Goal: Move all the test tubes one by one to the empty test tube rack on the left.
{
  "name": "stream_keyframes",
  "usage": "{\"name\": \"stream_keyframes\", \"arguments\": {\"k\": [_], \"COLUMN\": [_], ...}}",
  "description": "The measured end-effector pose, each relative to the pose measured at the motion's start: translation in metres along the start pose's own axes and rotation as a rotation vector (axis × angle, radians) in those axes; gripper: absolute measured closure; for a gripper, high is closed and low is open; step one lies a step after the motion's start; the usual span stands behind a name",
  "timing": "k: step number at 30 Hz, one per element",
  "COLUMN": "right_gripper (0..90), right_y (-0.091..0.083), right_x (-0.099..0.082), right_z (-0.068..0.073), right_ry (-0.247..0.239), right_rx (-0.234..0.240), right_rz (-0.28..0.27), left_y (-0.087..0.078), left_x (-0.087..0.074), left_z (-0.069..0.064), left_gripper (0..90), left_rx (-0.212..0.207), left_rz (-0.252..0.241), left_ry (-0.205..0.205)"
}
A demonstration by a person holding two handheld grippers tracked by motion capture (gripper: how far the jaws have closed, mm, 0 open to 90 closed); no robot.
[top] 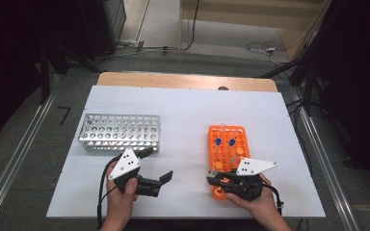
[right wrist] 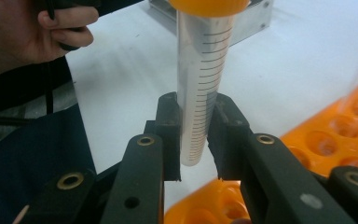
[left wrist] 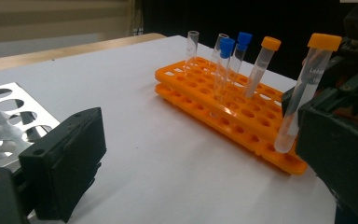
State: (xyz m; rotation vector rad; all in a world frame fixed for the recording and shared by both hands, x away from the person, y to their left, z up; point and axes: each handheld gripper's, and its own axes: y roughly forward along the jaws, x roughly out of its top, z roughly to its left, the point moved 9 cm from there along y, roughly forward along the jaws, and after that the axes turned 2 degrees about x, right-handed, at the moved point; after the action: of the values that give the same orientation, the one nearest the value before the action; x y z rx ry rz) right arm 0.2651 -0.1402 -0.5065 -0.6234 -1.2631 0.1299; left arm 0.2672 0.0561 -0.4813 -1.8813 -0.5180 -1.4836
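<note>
My right gripper (right wrist: 195, 135) is shut on a clear graduated tube with an orange cap (right wrist: 198, 93), gripping it near its lower end and holding it upright. In the high view that tube (top: 218, 166) hangs over the near end of the orange rack (top: 227, 144), with the right gripper (top: 220, 180) behind it. Its bottom end hangs free of the rack's holes (left wrist: 282, 142). The orange rack (left wrist: 242, 112) holds two blue-capped tubes (left wrist: 226, 60), one orange-capped tube (left wrist: 263, 65) and two uncapped ones. My left gripper (top: 156, 166) stands open and empty to the left of the rack.
A metal tube rack (top: 119, 132) with several empty holes stands at the left of the white table sheet (top: 188, 110), just beyond the left gripper. The person's left hand (right wrist: 28, 32) appears in the right gripper view. Bare sheet separates the two racks.
</note>
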Motion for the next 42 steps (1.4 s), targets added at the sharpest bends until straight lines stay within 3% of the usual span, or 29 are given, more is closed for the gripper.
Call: {"name": "stream_keyframes", "arguments": {"k": [5,8,10,12,13,14,18,23,31,42], "right_gripper": [72.9,72.9,72.9,72.9,72.9,73.0,72.9,73.0,73.0,72.1], "right_y": [0.01,0.016,0.019,0.022,0.023,0.025,0.029,0.034,0.037,0.036], "right_x": [0.0,0.0,0.0,0.0,0.0,0.0,0.001,0.001,0.001,0.001], "right_z": [0.008,0.015,0.017,0.019,0.02,0.021,0.024,0.03,0.035,0.033], "right_ry": [-0.001,-0.009,-0.007,-0.009,-0.007,-0.007,-0.017,-0.034,-0.058,-0.051], "right_rx": [0.018,0.027,0.029,0.029,0.032,0.031,0.032,0.042,0.064,0.073], "right_rz": [0.02,0.033,0.035,0.038,0.039,0.04,0.046,0.051,0.051,0.043], "left_y": [0.006,0.011,0.016,0.018,0.021,0.021,0.026,0.033,0.039,0.038], "left_x": [0.006,0.008,0.009,0.009,0.008,0.008,0.006,0.001,-0.003,-0.003], "left_z": [-0.016,-0.026,-0.039,-0.043,-0.05,-0.05,-0.062,-0.071,-0.077,-0.074], "left_gripper": [8.3,18.9,25.2,32.2,35.3,37.7,49.0,56.2,70.4,75.0], "left_rx": [-0.036,-0.036,-0.095,-0.114,-0.153,-0.153,-0.222,-0.262,-0.283,-0.254], "left_rz": [0.004,0.015,0.023,0.029,0.041,0.041,0.064,0.098,0.126,0.117], "left_ry": [-0.005,0.003,-0.005,-0.001,0.002,0.002,-0.007,-0.008,0.013,0.042]}}
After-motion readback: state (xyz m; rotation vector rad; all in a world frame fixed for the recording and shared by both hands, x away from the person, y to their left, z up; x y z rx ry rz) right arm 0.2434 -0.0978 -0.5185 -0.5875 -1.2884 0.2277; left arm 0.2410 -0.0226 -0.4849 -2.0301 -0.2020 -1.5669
